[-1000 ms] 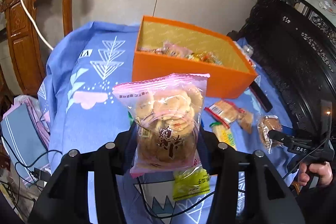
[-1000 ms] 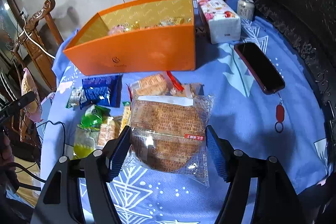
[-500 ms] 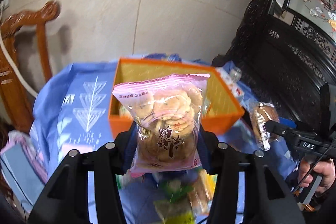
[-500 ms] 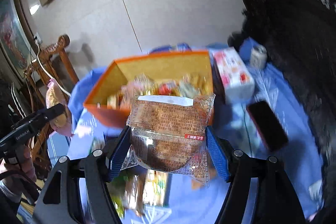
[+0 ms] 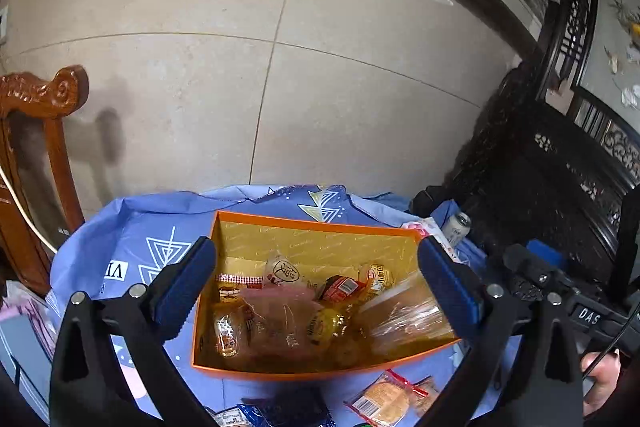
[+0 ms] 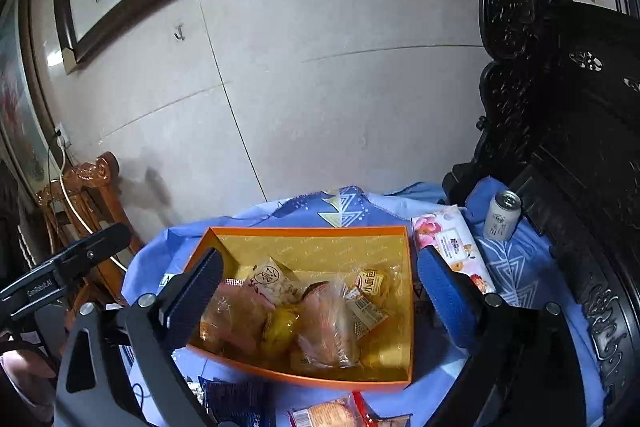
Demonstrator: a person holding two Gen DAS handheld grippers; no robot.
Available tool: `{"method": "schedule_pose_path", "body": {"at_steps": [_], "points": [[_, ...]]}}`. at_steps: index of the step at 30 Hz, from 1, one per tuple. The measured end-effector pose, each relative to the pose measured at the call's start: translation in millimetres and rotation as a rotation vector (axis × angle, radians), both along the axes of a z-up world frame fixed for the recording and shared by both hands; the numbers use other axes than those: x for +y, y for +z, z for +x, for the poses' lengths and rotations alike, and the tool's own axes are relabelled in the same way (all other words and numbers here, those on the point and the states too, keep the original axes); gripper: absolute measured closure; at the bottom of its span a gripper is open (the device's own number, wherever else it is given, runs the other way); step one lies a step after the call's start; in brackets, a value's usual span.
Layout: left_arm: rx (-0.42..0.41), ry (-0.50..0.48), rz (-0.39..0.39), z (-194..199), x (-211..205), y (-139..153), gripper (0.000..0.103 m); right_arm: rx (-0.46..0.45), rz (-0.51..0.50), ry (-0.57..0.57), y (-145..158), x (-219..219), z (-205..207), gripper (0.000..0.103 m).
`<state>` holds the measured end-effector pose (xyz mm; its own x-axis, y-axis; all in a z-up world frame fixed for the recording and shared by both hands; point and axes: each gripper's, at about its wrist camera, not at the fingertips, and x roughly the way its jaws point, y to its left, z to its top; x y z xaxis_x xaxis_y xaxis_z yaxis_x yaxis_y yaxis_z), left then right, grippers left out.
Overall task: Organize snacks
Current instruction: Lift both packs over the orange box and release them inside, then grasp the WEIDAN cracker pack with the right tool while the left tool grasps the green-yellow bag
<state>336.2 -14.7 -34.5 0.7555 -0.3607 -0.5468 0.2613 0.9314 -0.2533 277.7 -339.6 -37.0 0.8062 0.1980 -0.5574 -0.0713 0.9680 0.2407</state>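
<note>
Plainly, in the left wrist view, the left tool (image 5: pixel 318 285) stood spread as wide as it goes, its jaws having just been opening, with nothing between its blue pads (image 5: pixel 182 287). It hung above the orange box (image 5: pixel 320 373), touching none of it. The box sat on the counter's blue cloth (image 5: pixel 132 227) with its long axis running left to right across the view. Inside lay a heap of wrapped snacks; a blurred pink bag (image 5: pixel 280 315) lay left of middle and a blurred clear packet (image 5: pixel 400 319) at the right end, their headings too smeared to tell. More packets (image 5: pixel 378 401) lay on the cloth in front of the box. The right tool's black body (image 5: pixel 560 303) showed at the right edge.

From the right wrist view, the right tool (image 6: pixel 320 287) was likewise released, jaws just opened and empty, over the same box (image 6: pixel 304 381). A round cake in clear wrap (image 6: pixel 328 323) lay near the middle of the heap. A tissue pack (image 6: pixel 452 247) lay just beside the box's right wall, and a can (image 6: pixel 502 215) stood upright beyond it.
</note>
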Motion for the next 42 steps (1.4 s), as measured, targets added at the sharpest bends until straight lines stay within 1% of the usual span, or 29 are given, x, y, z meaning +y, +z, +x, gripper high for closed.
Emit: {"method": "schedule_pose_path", "body": {"at_steps": [3,7,11,13,17,22,25,29,30,32,39,40,42], "points": [[0.041,0.021,0.025,-8,7,-17,0.004,0.047,0.003,0.006,-12,-7,-6,0.005],[0.117,0.029,0.056,-27,18,-46,0.004,0.134,-0.02,-0.018,-41,-17,-24,0.005],[0.174,0.034,0.102,-56,33,-74,0.004,0.238,-0.015,-0.048,-72,-30,-56,0.005],[0.197,0.044,0.115,-72,43,-85,0.004,0.284,-0.019,-0.043,-86,-31,-73,0.005],[0.257,0.065,0.139,-105,63,-104,0.004,0.382,-0.033,0.016,-118,-15,-104,0.005],[0.282,0.098,0.152,-132,83,-109,0.004,0.468,-0.019,0.096,-155,16,-117,0.006],[0.286,0.114,0.146,-146,93,-108,0.004,0.52,-0.04,0.127,-179,37,-114,0.012],[0.284,0.116,0.155,-161,97,-109,0.004,0.583,-0.069,0.128,-209,56,-104,0.021],[0.284,0.112,0.162,-164,97,-110,0.004,0.594,-0.071,0.128,-213,58,-103,0.021],[0.291,0.104,0.168,-166,95,-112,0.004,0.609,-0.095,0.131,-222,65,-101,0.029],[0.339,0.061,0.161,-177,85,-129,0.004,0.597,-0.129,0.164,-225,87,-96,0.031],[0.343,0.052,0.16,-177,82,-131,0.004,0.598,-0.147,0.167,-227,91,-94,0.031],[0.346,0.031,0.169,-178,75,-136,0.004,0.604,-0.191,0.172,-234,98,-92,0.035]]}}
